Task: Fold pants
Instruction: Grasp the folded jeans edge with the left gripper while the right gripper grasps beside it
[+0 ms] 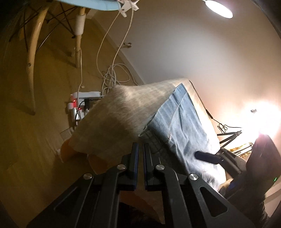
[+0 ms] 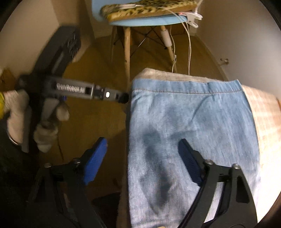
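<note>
Light blue denim pants [image 2: 191,136] lie folded on a table covered with a pale fuzzy cloth [image 2: 263,114]; the waistband faces the far edge. My right gripper [image 2: 142,149] is open just above the pants' left part, its left finger off the table edge. In the left wrist view the pants [image 1: 182,121] lie on the cloth [image 1: 123,112]. My left gripper [image 1: 141,149] has its jaws nearly closed with a thin empty gap, beside the pants' near corner. It also shows in the right wrist view [image 2: 124,98] at the pants' left far corner.
A blue chair with wooden legs [image 2: 128,45] and a leopard-print cushion [image 2: 147,8] stands beyond the table. White cables [image 1: 112,75] and a power strip [image 1: 82,100] lie on the floor. A bright lamp [image 1: 263,119] and tripod [image 1: 230,136] stand at the right.
</note>
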Motion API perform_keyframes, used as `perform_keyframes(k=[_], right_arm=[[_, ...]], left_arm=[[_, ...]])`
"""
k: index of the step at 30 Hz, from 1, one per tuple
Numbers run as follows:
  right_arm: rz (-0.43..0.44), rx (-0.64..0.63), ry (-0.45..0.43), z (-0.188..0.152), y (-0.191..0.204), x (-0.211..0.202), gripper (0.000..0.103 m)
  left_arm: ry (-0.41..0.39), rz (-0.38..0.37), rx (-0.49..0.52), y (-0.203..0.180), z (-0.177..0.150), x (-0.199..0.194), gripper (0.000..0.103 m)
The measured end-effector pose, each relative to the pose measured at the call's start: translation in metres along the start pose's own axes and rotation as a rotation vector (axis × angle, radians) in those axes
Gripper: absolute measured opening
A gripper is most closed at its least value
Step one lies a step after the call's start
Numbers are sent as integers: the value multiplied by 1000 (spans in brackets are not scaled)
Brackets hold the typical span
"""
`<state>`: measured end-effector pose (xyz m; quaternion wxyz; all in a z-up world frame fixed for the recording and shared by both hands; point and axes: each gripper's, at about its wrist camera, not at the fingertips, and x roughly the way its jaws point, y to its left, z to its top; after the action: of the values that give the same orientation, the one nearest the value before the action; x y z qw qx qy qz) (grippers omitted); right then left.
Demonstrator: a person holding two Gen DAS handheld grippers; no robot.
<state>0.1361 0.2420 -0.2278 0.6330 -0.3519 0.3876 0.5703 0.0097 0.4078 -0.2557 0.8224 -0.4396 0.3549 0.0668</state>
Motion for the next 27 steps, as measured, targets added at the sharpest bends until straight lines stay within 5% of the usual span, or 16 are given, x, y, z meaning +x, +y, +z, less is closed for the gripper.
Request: perform_keyframes(k=[4,12,16,27], right_arm=[[-42,-15,8,-3,4,7,58],[99,148,-27,-5,-24,-5,13],[142,237,-39,-7,-34,-7,8],[186,203,-67,-5,-22,-4,9]], left_arm=[[-6,-22,-12,-1,2,-4,2],[-7,-58,-5,-10,4,-5,2],[3,-110,10,-24,3,2,2],[-16,-142,-33,-23,-4,5,2]])
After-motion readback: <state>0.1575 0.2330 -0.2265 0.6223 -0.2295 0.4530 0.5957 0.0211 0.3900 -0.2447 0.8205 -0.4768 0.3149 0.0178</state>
